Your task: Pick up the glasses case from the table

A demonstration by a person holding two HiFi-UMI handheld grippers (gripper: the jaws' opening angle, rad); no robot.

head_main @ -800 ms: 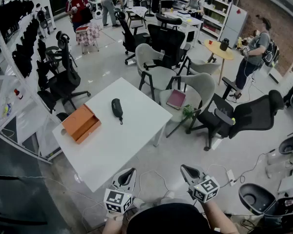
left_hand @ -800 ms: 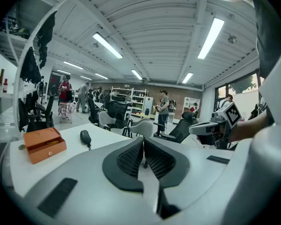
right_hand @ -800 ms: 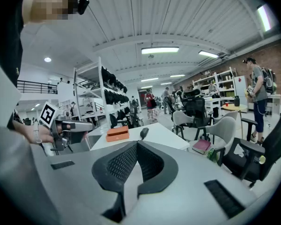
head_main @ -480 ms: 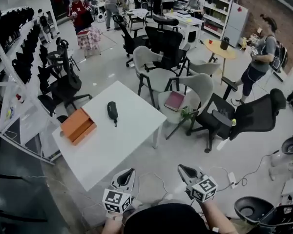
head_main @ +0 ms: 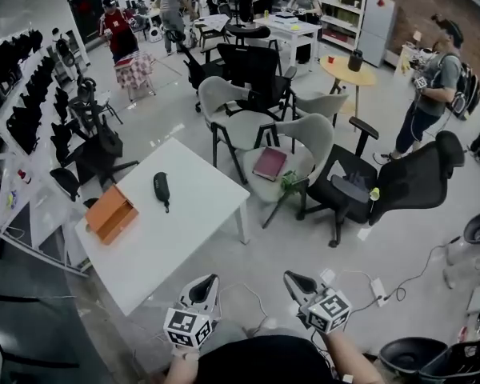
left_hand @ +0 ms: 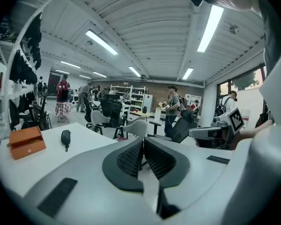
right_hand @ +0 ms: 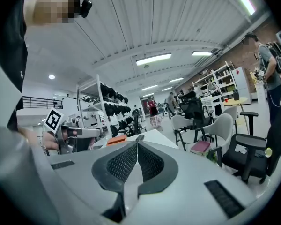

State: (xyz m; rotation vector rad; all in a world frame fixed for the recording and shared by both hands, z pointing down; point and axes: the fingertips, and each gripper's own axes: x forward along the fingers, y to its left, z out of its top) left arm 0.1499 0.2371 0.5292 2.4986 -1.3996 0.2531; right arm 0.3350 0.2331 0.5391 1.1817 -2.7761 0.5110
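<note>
Glasses case [head_main: 161,189] lies on white surface [head_main: 176,238], near orange box [head_main: 111,213], seemingly not touching it. Left tongs [head_main: 209,282] and right tongs [head_main: 292,279] both closed, empty, well apart from the case.

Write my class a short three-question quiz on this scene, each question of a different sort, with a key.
1. True or false: the glasses case lies on the white table.
2. Which thing shares the table with the case? A) orange box B) red book C) backpack
3. Fill in: the jaws of the left gripper and the right gripper are both ____, with nothing between them.
Key: 1 true; 2 A; 3 shut.
</note>
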